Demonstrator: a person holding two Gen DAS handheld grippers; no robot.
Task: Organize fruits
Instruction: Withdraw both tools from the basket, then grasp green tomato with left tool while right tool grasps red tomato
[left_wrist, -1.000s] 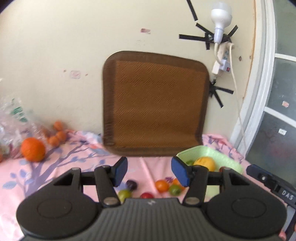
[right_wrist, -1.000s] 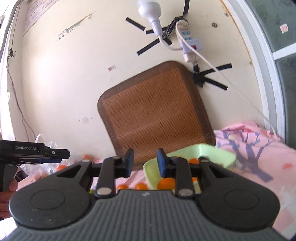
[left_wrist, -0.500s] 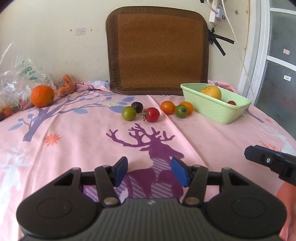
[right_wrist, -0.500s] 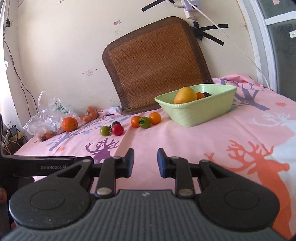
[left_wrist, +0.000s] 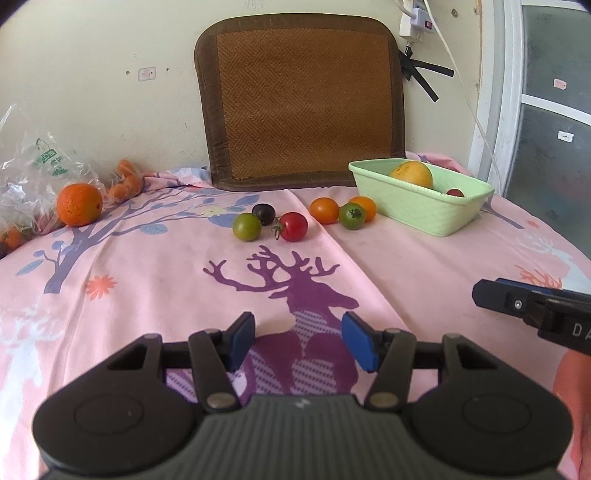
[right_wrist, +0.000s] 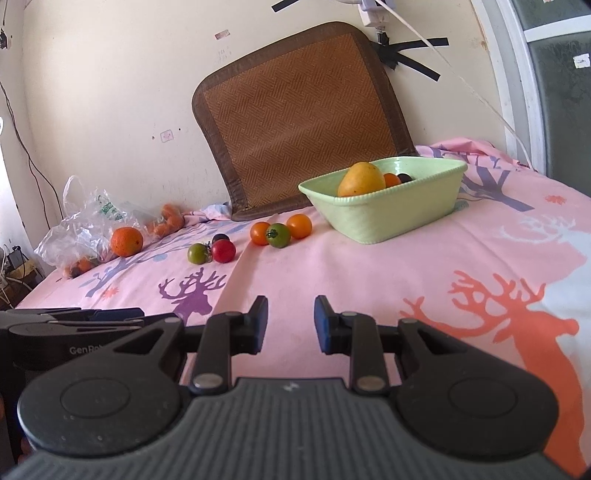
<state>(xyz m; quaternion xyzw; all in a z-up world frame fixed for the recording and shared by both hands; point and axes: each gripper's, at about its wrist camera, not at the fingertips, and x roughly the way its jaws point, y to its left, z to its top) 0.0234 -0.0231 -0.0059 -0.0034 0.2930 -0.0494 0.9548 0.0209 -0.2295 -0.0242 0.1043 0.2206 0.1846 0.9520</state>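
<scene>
Several small tomatoes lie on the pink cloth: a green one (left_wrist: 246, 226), a dark one (left_wrist: 263, 213) and a red one (left_wrist: 293, 226) in one cluster, then two orange ones (left_wrist: 324, 210) and a green one (left_wrist: 352, 215) beside the green basket (left_wrist: 424, 214). The basket holds a yellow mango (left_wrist: 412, 173) and small fruits. A big orange (left_wrist: 79, 199) sits far left. My left gripper (left_wrist: 297, 334) is open and empty, well short of the tomatoes. My right gripper (right_wrist: 290, 321) has its jaws a narrow gap apart, empty, and also shows at the right edge of the left wrist view (left_wrist: 517, 302).
A brown woven cushion (left_wrist: 303, 99) leans on the wall behind the fruit. A clear plastic bag (left_wrist: 33, 173) with more fruit and small carrots (left_wrist: 123, 181) lie at the far left. A white cable (left_wrist: 465, 92) hangs by the window frame on the right.
Both views tipped down from the wall to the cloth as the grippers lowered toward it. In the last half second they hardly moved. Jaw gaps look unchanged.
</scene>
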